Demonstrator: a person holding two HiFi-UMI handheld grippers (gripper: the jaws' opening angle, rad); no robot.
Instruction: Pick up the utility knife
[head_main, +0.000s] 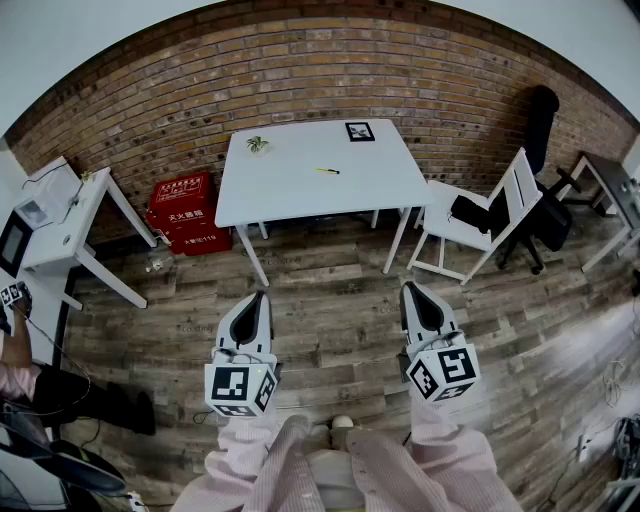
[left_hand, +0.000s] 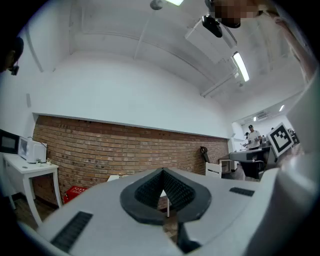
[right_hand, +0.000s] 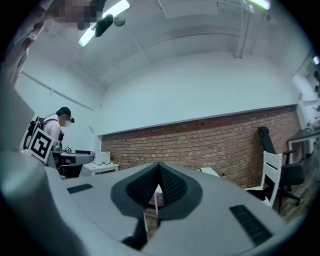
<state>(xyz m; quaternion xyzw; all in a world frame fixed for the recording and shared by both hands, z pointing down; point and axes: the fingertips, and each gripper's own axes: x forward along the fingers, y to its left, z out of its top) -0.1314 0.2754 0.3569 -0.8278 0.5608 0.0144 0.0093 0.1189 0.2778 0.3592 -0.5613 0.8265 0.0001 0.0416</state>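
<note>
Knife barely discernible on table

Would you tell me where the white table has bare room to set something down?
The table is bare along its near strip, in front of the utility knife, and on its right side in front of the marker card. The far edge is busier: the card and a small green item near the left corner.

The utility knife lies on the table, a chair right of the table, a crate left.
</note>
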